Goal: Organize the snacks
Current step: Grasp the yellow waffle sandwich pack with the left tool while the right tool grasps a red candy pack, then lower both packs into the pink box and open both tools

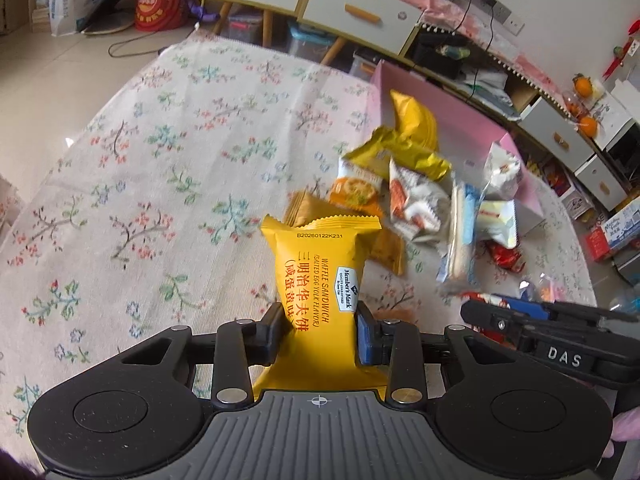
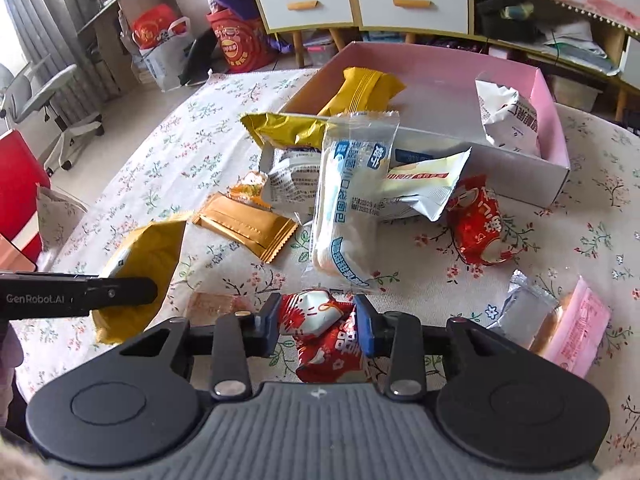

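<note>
My left gripper (image 1: 320, 316) is shut on a yellow waffle sandwich packet (image 1: 320, 256), which it holds upright above the floral tablecloth. My right gripper (image 2: 316, 316) is shut on a red-and-white snack packet (image 2: 320, 344) low over the cloth. An open pink box (image 2: 544, 92) sits at the back right with a yellow packet (image 2: 364, 88) and a white packet (image 2: 508, 116) inside. Loose snacks lie in front of it: a blue-and-white bread packet (image 2: 348, 208), gold wafer packets (image 2: 248, 232) and a red packet (image 2: 480, 228).
A pink packet (image 2: 576, 328) and a silver one (image 2: 528, 304) lie at the near right. Beyond the table (image 1: 120, 160) stand a cabinet with white drawers (image 2: 408, 0), red bags (image 2: 240, 44) on the floor and a grey chair (image 2: 52, 92).
</note>
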A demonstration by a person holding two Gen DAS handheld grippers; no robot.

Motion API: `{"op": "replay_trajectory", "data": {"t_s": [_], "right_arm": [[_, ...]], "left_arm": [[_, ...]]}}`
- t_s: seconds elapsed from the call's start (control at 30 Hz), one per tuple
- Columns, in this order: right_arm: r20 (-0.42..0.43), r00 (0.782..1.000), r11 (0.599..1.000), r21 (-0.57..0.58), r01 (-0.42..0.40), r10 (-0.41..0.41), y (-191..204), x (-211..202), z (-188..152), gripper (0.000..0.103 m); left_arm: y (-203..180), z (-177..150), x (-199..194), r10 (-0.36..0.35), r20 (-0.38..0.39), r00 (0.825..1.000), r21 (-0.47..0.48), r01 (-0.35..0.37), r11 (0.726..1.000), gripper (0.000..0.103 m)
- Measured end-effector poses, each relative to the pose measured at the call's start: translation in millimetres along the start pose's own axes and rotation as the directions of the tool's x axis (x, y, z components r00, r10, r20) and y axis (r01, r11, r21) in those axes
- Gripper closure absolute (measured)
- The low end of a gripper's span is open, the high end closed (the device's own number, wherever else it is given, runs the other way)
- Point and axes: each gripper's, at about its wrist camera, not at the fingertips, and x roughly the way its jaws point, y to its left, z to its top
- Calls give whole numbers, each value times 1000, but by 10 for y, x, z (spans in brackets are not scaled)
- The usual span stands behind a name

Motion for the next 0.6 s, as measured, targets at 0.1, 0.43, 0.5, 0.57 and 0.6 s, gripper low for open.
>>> {"op": "replay_trajectory", "data": {"t_s": [0.1,0.43,0.5,0.57,0.6], "right_arm": [[5,1000,1000,21,-7,6,-30,-33,51,69],[52,999,989,147,-8,0,-252,-133,222,69],[64,998,986,169,-4,-7,-304,-149,257,69],[80,997,983,183,2,-17,-347,-170,292,69],[90,996,982,187,3,-20,-366,-179,317,69]], "left_arm": [[-33,56,-30,-12,16,1000,-8,12,1000,70],[-298,266,-43,-36,72,997,32,34,999,70],[-349,316,-23,-45,78,996,31,43,999,70],[-411,358,-4,-49,85,995,35,47,998,70],[-445,379,6,-51,89,995,39,47,998,70]]}}
